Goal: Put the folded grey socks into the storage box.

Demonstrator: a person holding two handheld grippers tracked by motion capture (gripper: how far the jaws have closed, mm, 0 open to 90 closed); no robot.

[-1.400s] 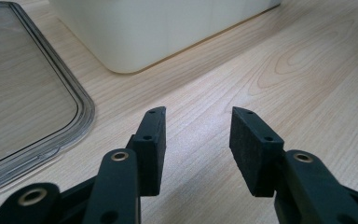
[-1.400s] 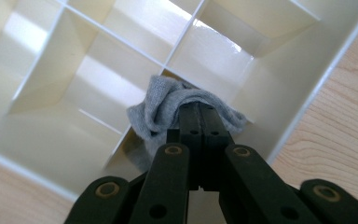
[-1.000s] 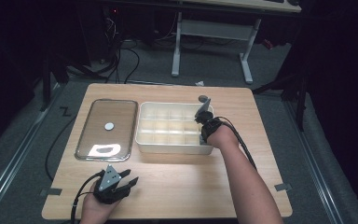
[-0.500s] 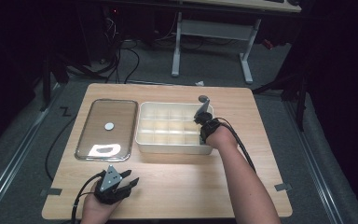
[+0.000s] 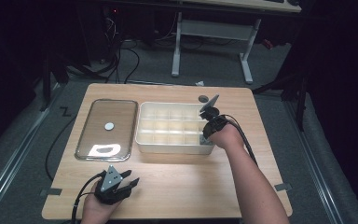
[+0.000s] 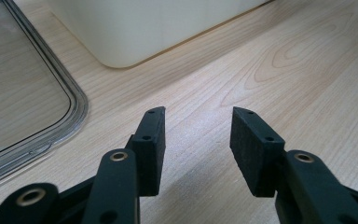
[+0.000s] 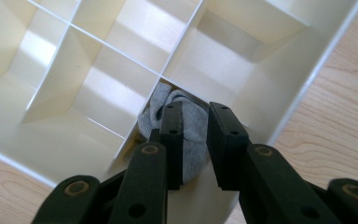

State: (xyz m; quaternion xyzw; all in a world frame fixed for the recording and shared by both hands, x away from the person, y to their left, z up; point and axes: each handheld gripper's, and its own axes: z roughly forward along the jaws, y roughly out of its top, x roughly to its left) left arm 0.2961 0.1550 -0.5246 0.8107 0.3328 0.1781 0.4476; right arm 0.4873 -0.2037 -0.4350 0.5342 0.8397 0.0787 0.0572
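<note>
Grey cloth point(image 7: 186, 119) (crumpled) is pinched between the right gripper point(image 7: 196, 116) jaws in a corner compartment of the cream divider box point(image 5: 168, 140). Left of the box: clear lid point(image 5: 107, 128); left gripper point(image 6: 196, 123), jaws spread, holding nothing.

The grey cloth point(image 7: 186, 122) in the divided tray point(image 7: 303, 79) is partly covered by the right gripper point(image 7: 195, 119), so its lower part is hidden, and whether it is pinched cannot be told. The tray is cut off at 12 and 9 o'clock. The clear lid point(image 6: 23, 100) is cut off at 9 o'clock in the left gripper view.
</note>
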